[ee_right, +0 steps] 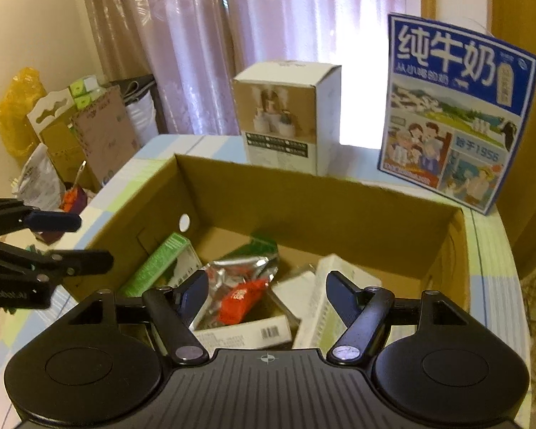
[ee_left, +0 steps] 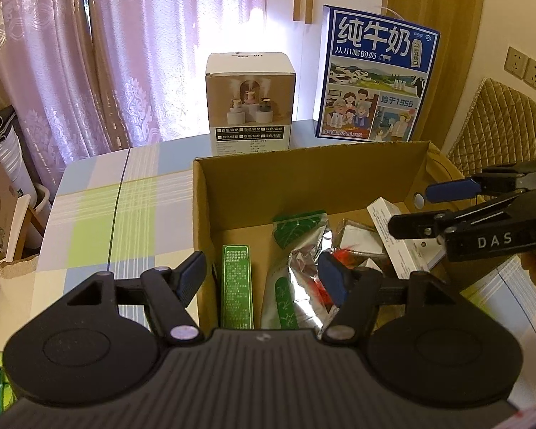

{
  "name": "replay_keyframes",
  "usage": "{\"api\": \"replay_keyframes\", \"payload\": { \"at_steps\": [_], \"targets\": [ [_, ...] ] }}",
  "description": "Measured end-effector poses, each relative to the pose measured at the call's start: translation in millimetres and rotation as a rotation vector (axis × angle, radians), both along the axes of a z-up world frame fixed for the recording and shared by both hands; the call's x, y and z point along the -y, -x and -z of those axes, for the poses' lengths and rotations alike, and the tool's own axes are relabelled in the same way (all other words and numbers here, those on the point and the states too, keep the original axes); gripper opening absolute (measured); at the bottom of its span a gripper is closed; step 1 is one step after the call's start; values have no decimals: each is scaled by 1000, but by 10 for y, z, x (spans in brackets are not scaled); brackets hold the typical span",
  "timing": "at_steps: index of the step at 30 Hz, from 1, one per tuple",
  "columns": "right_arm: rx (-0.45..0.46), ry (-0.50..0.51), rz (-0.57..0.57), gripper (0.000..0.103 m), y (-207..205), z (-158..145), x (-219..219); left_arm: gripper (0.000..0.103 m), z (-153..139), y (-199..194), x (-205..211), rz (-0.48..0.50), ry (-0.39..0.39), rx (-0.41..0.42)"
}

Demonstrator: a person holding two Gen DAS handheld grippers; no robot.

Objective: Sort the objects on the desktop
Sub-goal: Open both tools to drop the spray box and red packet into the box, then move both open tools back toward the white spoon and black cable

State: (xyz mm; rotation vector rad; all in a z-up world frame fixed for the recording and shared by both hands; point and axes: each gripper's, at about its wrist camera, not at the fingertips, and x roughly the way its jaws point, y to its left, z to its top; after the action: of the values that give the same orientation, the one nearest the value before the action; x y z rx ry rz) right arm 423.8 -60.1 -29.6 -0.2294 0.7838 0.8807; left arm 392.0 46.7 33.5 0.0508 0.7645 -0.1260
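I have both grippers, left and right, half open and empty over the box, already holding packets; two cartons stay at twelve o'clock.

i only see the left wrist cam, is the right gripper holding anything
observer: No. In the right wrist view the right gripper is open above the cardboard box, with nothing between its fingers.
operator: whats right below it
observer: A red packet lying on a silver foil pouch.
operator: anything nearer than that
observer: A flat white box with a barcode, lying just in front of the red packet.
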Motion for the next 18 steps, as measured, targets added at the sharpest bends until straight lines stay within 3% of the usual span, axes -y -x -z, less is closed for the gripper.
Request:
{"api": "replay_keyframes", "payload": {
  "at_steps": [9,18],
  "targets": [
    [17,-21,15,70,235,-152,297,69,-6,241,47,-6,8,-7],
    [32,-61,16,70,741,-413,696,75,-119,677,198,-7,22,-16]
  ]
}}
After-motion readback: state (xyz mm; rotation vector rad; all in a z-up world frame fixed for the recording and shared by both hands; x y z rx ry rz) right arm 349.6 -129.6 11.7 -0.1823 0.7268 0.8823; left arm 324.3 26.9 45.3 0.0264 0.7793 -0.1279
